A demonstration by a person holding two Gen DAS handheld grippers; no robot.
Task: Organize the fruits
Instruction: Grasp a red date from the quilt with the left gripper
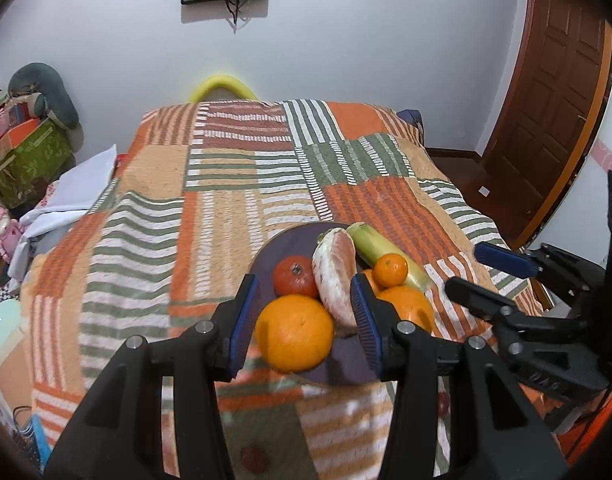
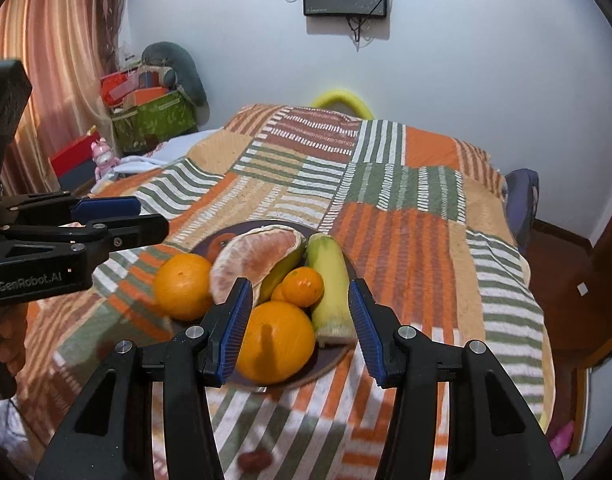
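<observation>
- Fruits piled on plate (image 2: 329, 364) mid-bed: big orange (image 2: 276, 342) at front, pomelo wedge (image 2: 254, 258) behind.
- Right gripper (image 2: 300, 326) jaws apart, w/ orange betw. them, likely lining up a grab.
- Left gripper (image 1: 306, 322) also apart, empty, over plate's other orange (image 1: 294, 333).

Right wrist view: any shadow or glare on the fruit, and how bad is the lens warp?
Right wrist: a finger-shaped shadow falls on the near orange; no blown glare; fisheye bends the curtain. Left wrist: the near orange is slightly soft; the door bows strongly.
</observation>
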